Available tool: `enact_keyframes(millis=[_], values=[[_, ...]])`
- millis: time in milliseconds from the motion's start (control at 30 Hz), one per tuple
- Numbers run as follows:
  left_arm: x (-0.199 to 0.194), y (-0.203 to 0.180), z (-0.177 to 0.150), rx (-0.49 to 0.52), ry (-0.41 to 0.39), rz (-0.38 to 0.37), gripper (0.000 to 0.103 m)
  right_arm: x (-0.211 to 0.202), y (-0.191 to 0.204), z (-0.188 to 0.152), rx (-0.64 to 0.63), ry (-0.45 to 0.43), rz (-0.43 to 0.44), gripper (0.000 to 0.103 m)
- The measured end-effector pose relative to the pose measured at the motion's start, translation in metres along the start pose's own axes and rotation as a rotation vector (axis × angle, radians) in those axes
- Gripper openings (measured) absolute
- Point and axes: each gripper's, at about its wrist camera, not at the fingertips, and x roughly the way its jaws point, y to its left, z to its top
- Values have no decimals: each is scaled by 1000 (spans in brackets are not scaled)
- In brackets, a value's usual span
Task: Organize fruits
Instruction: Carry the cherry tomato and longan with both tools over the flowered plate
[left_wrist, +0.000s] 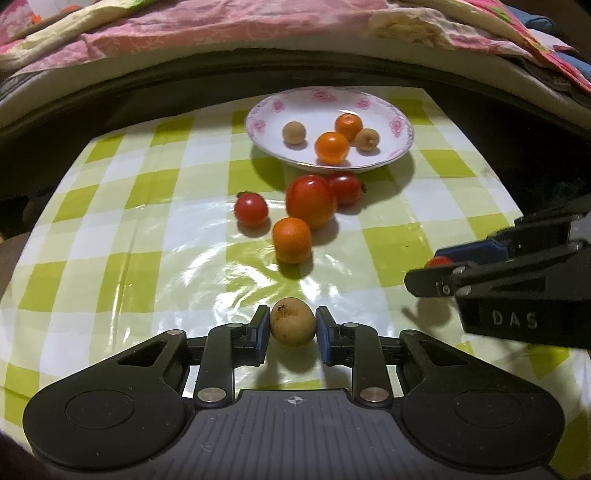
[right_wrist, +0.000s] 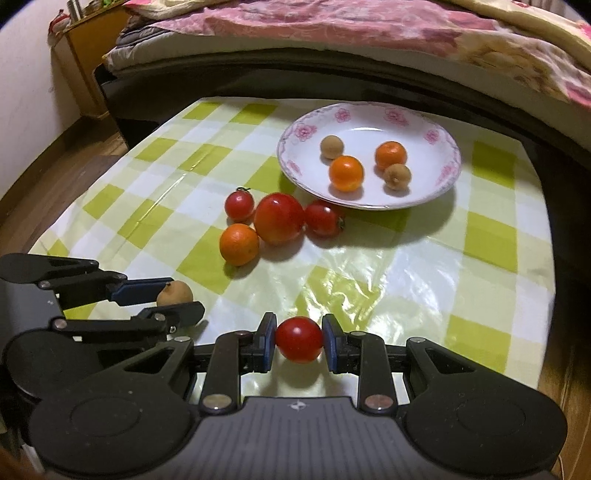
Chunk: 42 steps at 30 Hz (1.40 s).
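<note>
My left gripper (left_wrist: 292, 326) is shut on a brown longan (left_wrist: 292, 322), low over the checked cloth; from the right wrist it shows at the left (right_wrist: 175, 299) with the longan (right_wrist: 175, 292) in it. My right gripper (right_wrist: 299, 339) is shut on a small red tomato (right_wrist: 299, 339), and it enters the left wrist view at the right (left_wrist: 439, 267). A white plate (left_wrist: 388, 110) with pink flowers at the far side holds two oranges and two longans. In front of it lie a large tomato (left_wrist: 311, 201), two small tomatoes and an orange (left_wrist: 291, 240).
The green-and-white checked cloth (left_wrist: 147, 229) covers a low table. A bed with pink bedding (right_wrist: 332, 26) runs along the far edge. A wooden cabinet (right_wrist: 88, 48) and floor lie to the left in the right wrist view.
</note>
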Motion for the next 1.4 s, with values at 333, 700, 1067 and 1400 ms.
enact_keyframes(millis=[333,700,1067,1400], values=[[4,-8,-5,33,27,14,34,2,4,-21,25,36,-61,30],[2,-7,-6,6,74,119,34,8,22,-13,-51,31,-100,30],[-8,-2,11,-26,68,178,34,2,27,1,-60,13,-78,30],[-13,-5,33,-23,-11,117,33,-11,11,17,28,-40,-55,30]])
